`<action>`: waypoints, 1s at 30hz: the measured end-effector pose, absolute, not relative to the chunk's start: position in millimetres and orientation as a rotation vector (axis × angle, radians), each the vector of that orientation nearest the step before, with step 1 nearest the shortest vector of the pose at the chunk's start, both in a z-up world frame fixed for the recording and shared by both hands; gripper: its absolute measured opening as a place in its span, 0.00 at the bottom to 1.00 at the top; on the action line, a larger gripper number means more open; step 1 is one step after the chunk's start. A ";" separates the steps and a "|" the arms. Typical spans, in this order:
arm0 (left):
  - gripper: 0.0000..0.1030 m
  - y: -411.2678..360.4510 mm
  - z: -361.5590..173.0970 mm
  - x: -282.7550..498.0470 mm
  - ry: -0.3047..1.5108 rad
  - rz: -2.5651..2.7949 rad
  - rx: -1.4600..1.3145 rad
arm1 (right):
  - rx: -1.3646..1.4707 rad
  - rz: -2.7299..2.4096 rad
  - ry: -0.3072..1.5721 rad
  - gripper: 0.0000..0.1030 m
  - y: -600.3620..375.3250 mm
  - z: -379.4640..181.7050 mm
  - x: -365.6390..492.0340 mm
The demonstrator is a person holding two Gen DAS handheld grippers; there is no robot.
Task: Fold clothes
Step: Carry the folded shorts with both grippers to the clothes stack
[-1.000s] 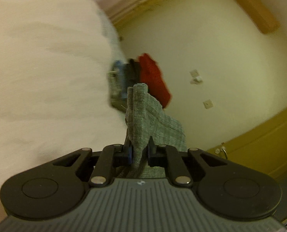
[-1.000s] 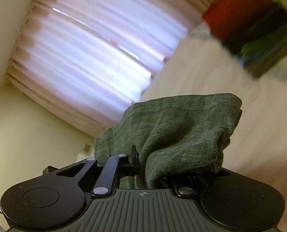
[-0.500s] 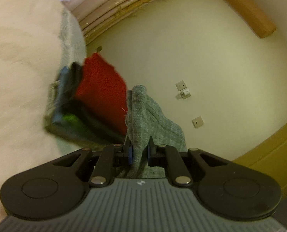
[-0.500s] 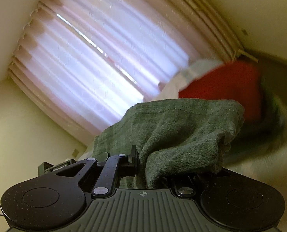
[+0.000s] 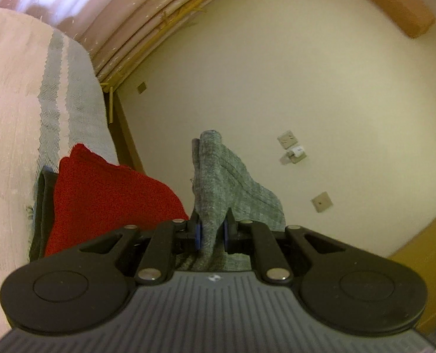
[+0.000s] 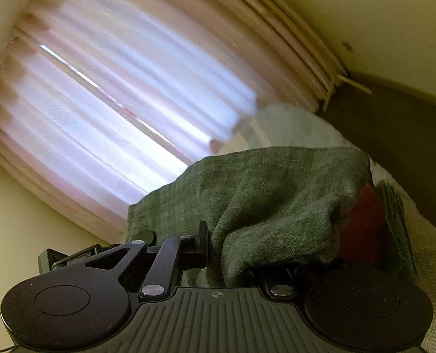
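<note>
A folded grey-green knit garment [image 5: 218, 182] is pinched in my left gripper [image 5: 211, 232], whose jaws are shut on it. The same garment [image 6: 265, 197] drapes over my right gripper [image 6: 232, 253], which is shut on it; its right finger is hidden under the cloth. A stack of folded clothes with a red one [image 5: 100, 197] on top lies on the bed just left of the left gripper. In the right wrist view the red piece [image 6: 362, 226] shows right behind the held garment.
The bed [image 5: 15, 123] has a pale pink cover with a grey striped edge. A cream wall [image 5: 276, 73] with sockets lies ahead, curtains [image 6: 129, 94] at the window, and a wooden door [image 5: 418, 259] at the right.
Both grippers have carried the grey-green garment toward the stack of folded clothes, which now sits close beside and just behind it. Both grips are unchanged.
</note>
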State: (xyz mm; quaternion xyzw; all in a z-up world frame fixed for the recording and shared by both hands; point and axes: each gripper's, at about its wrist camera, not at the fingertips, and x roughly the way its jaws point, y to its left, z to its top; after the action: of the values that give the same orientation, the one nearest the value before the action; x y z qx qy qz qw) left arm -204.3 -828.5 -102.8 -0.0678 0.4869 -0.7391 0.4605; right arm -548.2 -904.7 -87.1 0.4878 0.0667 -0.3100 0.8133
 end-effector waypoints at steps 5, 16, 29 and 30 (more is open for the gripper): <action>0.09 -855.9 -136.6 -195.5 1.252 -1.757 -0.120 | 1.122 -0.649 0.210 0.09 -948.1 -117.0 -549.2; 0.09 -892.0 -182.3 -174.1 1.298 -1.683 -0.081 | 1.090 -0.674 0.303 0.09 -977.7 -155.5 -531.5; 0.10 -914.9 -199.4 -178.7 1.163 -1.701 0.054 | 0.942 -0.729 0.331 0.34 -973.9 -173.5 -519.7; 0.11 -916.0 -201.5 -179.5 1.166 -1.700 0.072 | 0.965 -0.739 0.328 0.52 -975.3 -176.5 -522.8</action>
State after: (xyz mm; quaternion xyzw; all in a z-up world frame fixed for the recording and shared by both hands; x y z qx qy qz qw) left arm -179.5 -916.0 -201.5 0.0300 0.4850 -0.7070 0.5138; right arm -522.8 -975.3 -176.5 0.4513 0.1533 -0.3456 0.8083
